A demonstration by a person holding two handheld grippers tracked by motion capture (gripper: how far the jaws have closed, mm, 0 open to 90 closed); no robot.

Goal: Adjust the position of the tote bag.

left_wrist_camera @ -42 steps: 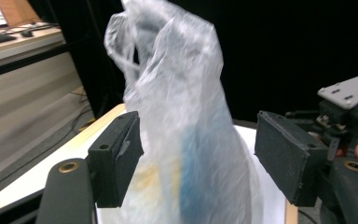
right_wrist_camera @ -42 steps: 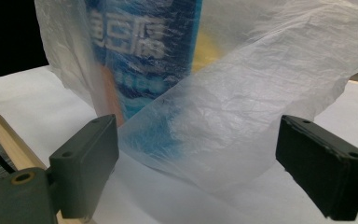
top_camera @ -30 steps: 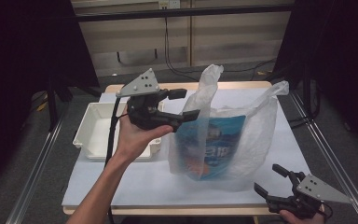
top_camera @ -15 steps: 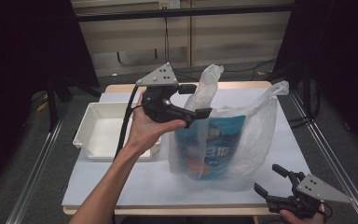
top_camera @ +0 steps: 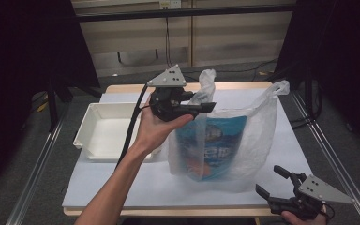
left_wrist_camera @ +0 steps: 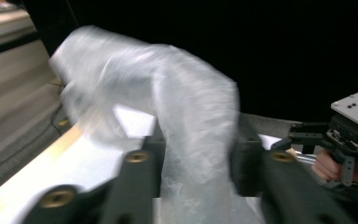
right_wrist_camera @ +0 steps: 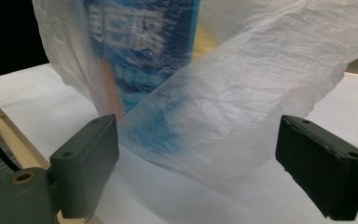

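Closing on the bag handle (left_wrist_camera: 186, 140), the left gripper (top_camera: 201, 104) pinches it — right gripper (top_camera: 277, 183) gapes free

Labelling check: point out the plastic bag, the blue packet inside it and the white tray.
plastic bag (top_camera: 262, 126), high view, on its translucent right side wall.
blue packet (top_camera: 213, 145), high view, on its printed front seen through the bag.
white tray (top_camera: 104, 157), high view, on its near rim.

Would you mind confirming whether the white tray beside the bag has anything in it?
No, in the high view the white tray left of the plastic bag shows only its bare white floor.
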